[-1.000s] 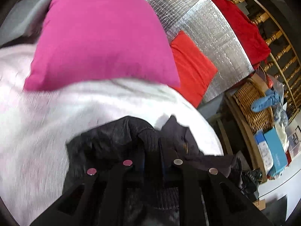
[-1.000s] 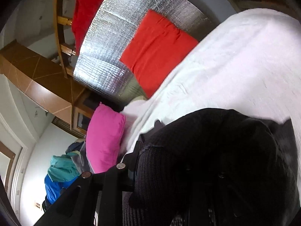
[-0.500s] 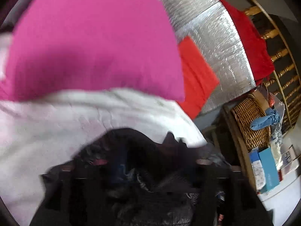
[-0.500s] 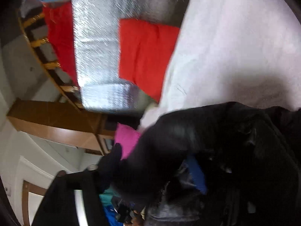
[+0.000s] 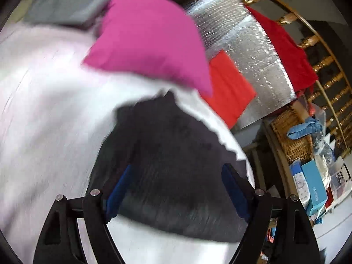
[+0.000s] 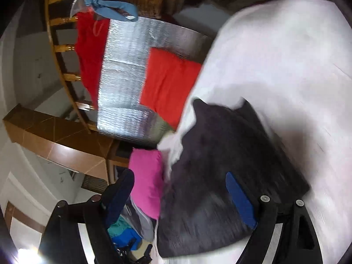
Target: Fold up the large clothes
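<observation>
Black knit garment (image 5: 176,167) lies folded on the white bed cover (image 5: 48,114), near edge toward both cameras, a pointed corner at its far end. It sits toward the right side of the bed in the left wrist view, close to the bed's edge.

Left claw (image 5: 176,189): jaws opening, blue pads spread wide to either side of the garment. The cloth shows between the fingers, but the pads do not press on it; released.

Right claw (image 6: 182,195): jaws opening as well. Its right pad stands over the garment's near part, its left finger off the bed edge, in front of the pink pillow (image 6: 147,182). Nothing gripped; released. Both views are motion-blurred, so whether a pad brushes the cloth cannot be told.

Pink pillow (image 5: 149,39) rests at the far end of the bed, beyond the garment. Grey cloth (image 5: 72,2) lies behind it, far left. Red cushion (image 5: 228,90) leans against a silver foil panel (image 5: 248,50), right of the pillow. Red cloth (image 5: 290,52) hangs over a wooden rail (image 5: 325,61) behind the panel.

Containers: a wicker basket (image 5: 292,136) stands on a shelf at right, with blue cloth (image 5: 305,127) draped over its rim; what else it holds cannot be seen. A clear plastic bag (image 5: 323,145) sits beside it, contents unclear. Teal box (image 5: 314,191) nearer, closed.
</observation>
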Action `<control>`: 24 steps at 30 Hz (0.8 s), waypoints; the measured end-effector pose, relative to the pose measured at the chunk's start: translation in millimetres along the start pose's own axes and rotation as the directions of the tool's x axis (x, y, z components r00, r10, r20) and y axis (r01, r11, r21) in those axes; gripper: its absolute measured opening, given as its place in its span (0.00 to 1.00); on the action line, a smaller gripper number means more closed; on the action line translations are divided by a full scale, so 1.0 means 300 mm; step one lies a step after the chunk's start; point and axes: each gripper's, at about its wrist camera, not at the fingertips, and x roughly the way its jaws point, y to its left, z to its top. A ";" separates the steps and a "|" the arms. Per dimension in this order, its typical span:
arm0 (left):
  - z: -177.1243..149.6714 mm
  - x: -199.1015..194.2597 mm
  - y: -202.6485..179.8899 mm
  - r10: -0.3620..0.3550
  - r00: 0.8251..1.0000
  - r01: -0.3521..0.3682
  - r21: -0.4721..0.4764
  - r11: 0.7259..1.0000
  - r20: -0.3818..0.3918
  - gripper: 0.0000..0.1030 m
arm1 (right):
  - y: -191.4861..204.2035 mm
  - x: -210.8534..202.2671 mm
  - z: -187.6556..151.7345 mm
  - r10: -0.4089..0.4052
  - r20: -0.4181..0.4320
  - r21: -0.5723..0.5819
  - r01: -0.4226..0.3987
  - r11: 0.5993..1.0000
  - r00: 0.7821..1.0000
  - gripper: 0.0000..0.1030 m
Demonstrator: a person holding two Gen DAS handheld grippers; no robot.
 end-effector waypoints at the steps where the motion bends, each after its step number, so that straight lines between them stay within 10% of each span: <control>1: -0.026 -0.006 0.015 0.010 1.000 -0.011 -0.024 1.000 -0.021 0.81 | -0.010 -0.021 -0.029 -0.015 0.000 0.005 0.015 1.000 1.000 0.85; 10: -0.086 0.014 0.170 0.079 0.993 -0.093 -0.182 0.979 -0.083 0.81 | -0.173 -0.021 -0.144 -0.156 -0.056 0.080 0.161 0.984 0.986 0.85; 21: -0.022 0.186 0.211 -0.001 0.999 -0.008 -0.276 0.961 -0.034 0.81 | -0.201 0.174 -0.069 -0.210 0.037 0.062 0.208 0.976 0.977 0.87; 24: -0.012 0.190 0.201 0.003 1.000 -0.001 -0.250 0.968 0.006 0.68 | -0.180 0.201 -0.081 -0.291 0.056 -0.027 0.292 0.956 0.955 0.70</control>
